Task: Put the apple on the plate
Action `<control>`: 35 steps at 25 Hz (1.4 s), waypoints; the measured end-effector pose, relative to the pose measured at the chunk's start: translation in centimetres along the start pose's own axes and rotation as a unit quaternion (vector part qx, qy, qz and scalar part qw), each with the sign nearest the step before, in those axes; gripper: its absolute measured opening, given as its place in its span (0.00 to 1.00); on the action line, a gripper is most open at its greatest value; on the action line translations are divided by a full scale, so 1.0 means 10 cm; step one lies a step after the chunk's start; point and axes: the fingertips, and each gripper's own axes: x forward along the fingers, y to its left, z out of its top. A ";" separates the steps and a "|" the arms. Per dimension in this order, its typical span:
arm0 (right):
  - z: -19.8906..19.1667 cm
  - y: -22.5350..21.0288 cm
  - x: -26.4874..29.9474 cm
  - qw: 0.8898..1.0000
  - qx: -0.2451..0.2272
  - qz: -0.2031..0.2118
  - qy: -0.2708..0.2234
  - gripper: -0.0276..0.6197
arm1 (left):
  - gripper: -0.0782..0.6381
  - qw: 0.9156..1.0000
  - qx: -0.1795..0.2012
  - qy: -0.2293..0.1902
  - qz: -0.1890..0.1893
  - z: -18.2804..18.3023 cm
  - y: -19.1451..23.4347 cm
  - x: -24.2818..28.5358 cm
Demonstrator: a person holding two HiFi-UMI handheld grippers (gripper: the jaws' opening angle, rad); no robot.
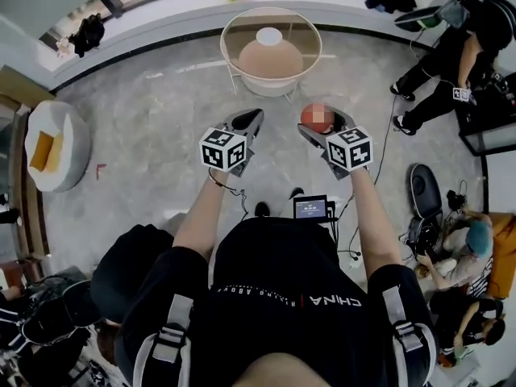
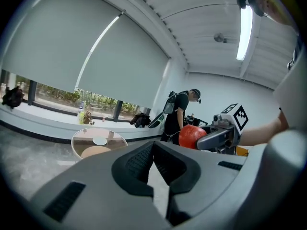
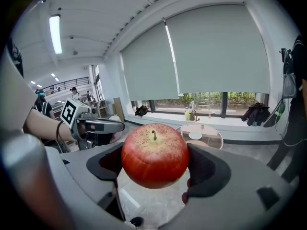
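Grey marbled floor (image 1: 153, 127) runs across an open office room, edged by a long curved window ledge (image 1: 161, 18) under pale roller blinds (image 3: 216, 51). Strip lights (image 2: 246, 32) sit in the white ceiling. Dark bags (image 1: 87, 32) and a few bottles (image 3: 192, 114) lie on the ledge. Over to the left stands a round white seat (image 1: 52, 147) with a yellow cushion. On the right, one person in black (image 1: 451, 51) stands by some equipment and others sit low on the floor (image 1: 468, 248).

Near the ledge stands the bench (image 1: 234, 35), a small round one with a glass top and a tan shelf beneath. A white plate (image 1: 269, 35) sits at the middle of the glass, with nothing on it.

The person in front of it holds both grippers out level over the floor, side by side. The right gripper (image 1: 324, 124) has its jaws closed on the apple (image 3: 154, 155), red with a yellowish top, stem up, pressed between the two dark pads. So the apple is in the air, short of the bench and well apart from the plate. The left gripper (image 1: 248, 119) has its jaws drawn together, nothing between them
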 end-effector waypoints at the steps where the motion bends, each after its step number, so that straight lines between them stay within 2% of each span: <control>1: 0.05 -0.05 0.09 1.000 0.000 0.001 0.000 0.68 | 0.13 1.000 0.001 0.002 0.000 0.01 0.09 0.05; 5: 0.26 -0.22 0.54 1.000 -0.007 0.016 -0.001 0.68 | 0.14 1.000 0.000 0.002 0.000 0.13 0.44 0.25; 8: 0.44 -0.55 0.87 0.999 -0.011 0.033 -0.004 0.68 | 0.14 1.000 0.008 0.008 0.007 0.25 0.68 0.65; 11: 0.65 -1.05 1.18 0.999 -0.020 0.045 -0.007 0.68 | 0.13 1.000 0.020 0.016 0.016 0.42 0.91 1.18; 18: 1.35 -2.34 1.65 0.997 -0.049 0.060 -0.009 0.68 | 0.14 0.998 0.041 0.032 0.030 1.09 1.33 2.56; 21: 1.67 -2.91 1.84 0.996 -0.050 0.067 -0.013 0.68 | 0.14 0.998 0.034 0.025 0.037 1.46 1.51 3.13; 24: 1.82 -3.30 2.03 0.996 -0.048 0.073 -0.010 0.68 | 0.14 0.999 0.025 0.019 0.035 1.68 1.58 3.55; 31: 2.08 -3.51 2.45 0.996 -0.032 0.083 -0.006 0.68 | 0.14 0.998 0.037 0.038 0.036 1.86 2.01 3.82; 35: 2.24 -3.57 2.69 0.997 -0.027 0.074 -0.009 0.68 | 0.14 0.995 0.064 0.060 0.042 1.93 2.34 3.79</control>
